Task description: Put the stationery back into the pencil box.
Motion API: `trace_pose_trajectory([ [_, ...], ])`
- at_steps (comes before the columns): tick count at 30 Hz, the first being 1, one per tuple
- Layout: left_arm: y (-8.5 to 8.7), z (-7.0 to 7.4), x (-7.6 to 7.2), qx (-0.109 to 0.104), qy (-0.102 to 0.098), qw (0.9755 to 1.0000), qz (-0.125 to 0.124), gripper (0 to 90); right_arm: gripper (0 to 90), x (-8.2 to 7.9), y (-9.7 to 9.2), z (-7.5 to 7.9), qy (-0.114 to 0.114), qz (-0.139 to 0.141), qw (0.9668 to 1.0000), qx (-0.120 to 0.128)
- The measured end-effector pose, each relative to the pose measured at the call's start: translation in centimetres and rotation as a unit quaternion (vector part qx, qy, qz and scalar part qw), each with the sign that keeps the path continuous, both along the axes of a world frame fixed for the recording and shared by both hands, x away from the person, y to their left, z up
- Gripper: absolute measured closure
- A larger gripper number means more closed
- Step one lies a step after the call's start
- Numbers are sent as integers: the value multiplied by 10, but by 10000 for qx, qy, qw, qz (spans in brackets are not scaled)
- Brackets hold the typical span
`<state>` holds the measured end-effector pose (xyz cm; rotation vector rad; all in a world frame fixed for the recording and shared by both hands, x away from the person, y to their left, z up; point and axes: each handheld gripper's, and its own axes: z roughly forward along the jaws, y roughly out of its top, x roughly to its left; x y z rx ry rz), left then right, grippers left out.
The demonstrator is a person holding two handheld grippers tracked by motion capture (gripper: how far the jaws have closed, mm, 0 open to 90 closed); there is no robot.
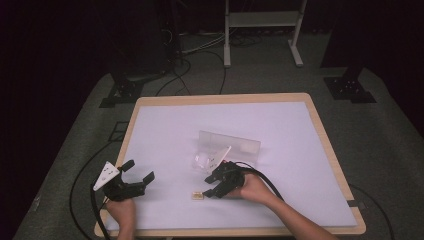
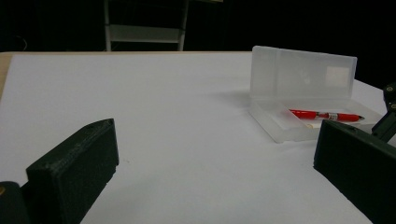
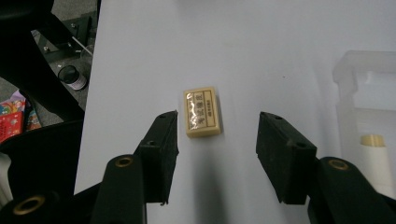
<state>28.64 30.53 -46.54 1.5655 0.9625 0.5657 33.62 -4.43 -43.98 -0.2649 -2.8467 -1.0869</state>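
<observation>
The right gripper [image 3: 217,140] is hanging just short of a little wrapped eraser [image 3: 202,112] lying flat on the white table [image 1: 165,130], jaws spread apart with nothing between them yet. The eraser sits a bit off toward one jaw, so my worry is that side hits first and just shoves it sideways instead of pinching it. That shiny wrapper looks slippery too, and it's low enough that the tips could scrape the table. The open clear pencil case [image 1: 227,150] with the red pen [image 2: 324,115] is close by. The left gripper [image 1: 131,181] sits idle, jaws wide, holding nothing
</observation>
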Motion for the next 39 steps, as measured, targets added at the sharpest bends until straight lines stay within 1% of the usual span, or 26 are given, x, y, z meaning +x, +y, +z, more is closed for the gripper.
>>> trace_pose_trajectory([
  [2,0,0,0,-2,-3,10000,-4,0,474,0,3,-2,-30,41,10000,-60],
  [6,0,0,0,2,-1,10000,-4,0,470,-1,8,-4,35,85,9999,-60],
  [8,0,0,0,-4,4,10000,-4,0,453,-1,10,-5,36,99,9999,-66],
  [15,0,0,0,0,2,10000,-5,0,443,-2,19,-8,45,182,9998,-45],
  [19,0,0,0,-3,1,10000,-7,0,447,-3,23,-11,38,197,9998,-94],
  [23,0,0,0,-2,4,10000,-4,0,473,-3,26,-12,62,220,9997,-73],
  [27,0,0,0,-3,2,10000,-7,0,508,-3,28,-13,-30,248,9996,-109],
  [30,0,0,0,-6,1,10000,-10,0,542,-4,30,-14,-54,261,9995,-155],
  [33,0,0,0,-10,6,10000,-12,0,548,-4,31,-15,-76,267,9995,-169],
  [35,0,0,0,-9,-2,10000,-12,0,574,-4,31,-16,-71,272,9994,-191],
  [39,0,0,0,-16,-1,10000,-11,0,608,-4,32,-17,-145,288,9992,-252],
])
